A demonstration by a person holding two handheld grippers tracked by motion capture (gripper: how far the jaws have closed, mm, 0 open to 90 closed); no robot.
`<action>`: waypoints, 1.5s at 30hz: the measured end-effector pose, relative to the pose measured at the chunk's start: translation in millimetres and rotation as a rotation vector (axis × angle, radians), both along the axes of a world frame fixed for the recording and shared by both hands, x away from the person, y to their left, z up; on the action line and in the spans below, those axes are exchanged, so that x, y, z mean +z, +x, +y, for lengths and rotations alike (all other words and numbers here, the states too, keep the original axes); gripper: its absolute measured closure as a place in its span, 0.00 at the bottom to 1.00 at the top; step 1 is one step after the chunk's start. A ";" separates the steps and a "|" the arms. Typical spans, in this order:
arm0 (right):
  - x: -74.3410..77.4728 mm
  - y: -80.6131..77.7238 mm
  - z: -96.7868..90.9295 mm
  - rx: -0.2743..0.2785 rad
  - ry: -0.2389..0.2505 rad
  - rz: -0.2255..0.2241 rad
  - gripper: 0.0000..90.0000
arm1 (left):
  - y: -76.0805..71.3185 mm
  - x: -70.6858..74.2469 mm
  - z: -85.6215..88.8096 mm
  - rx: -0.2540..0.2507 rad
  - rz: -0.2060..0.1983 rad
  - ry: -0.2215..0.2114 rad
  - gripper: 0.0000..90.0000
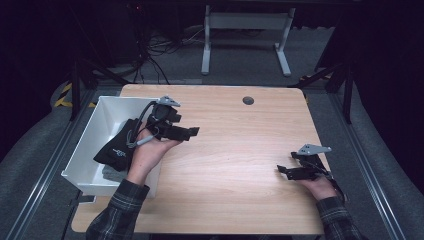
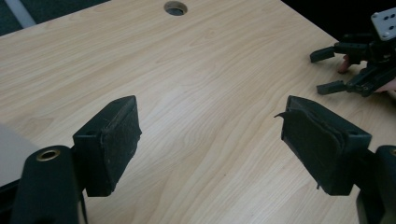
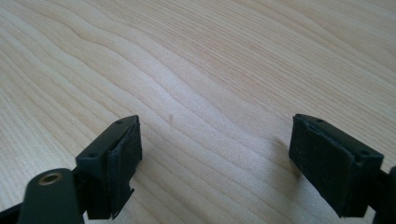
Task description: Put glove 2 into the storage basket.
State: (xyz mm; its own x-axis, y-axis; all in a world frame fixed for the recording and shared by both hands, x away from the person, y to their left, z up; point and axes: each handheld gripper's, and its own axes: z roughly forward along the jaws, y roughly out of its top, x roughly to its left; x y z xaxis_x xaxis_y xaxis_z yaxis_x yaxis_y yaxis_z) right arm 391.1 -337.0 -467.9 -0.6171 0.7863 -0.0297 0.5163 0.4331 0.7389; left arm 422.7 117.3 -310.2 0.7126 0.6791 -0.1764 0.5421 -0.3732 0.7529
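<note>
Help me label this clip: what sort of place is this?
Probably a lab or recording room, not a home. A bare wooden table with a cable hole stands among dark curtains, cables trail over the grey carpet, and a white bin sits at the table's left edge.

Table [image 1: 235,150] is pale wood, smooth matt grain. Beside it, the bin [image 1: 102,120] looks like white plastic, with black cloth [image 1: 116,150] inside.
</note>
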 end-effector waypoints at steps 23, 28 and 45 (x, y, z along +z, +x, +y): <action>0.0 0.1 0.2 -0.001 0.001 0.002 0.19 | -9.6 -61.7 -53.7 -0.132 -0.010 0.019 0.18; 0.0 0.1 0.1 0.000 0.000 0.002 0.19 | -11.9 -78.1 -57.3 -0.143 -0.012 0.031 0.17; -0.1 0.1 0.2 -0.001 0.001 0.002 0.19 | -20.9 -125.1 -67.7 -0.179 -0.013 0.063 0.15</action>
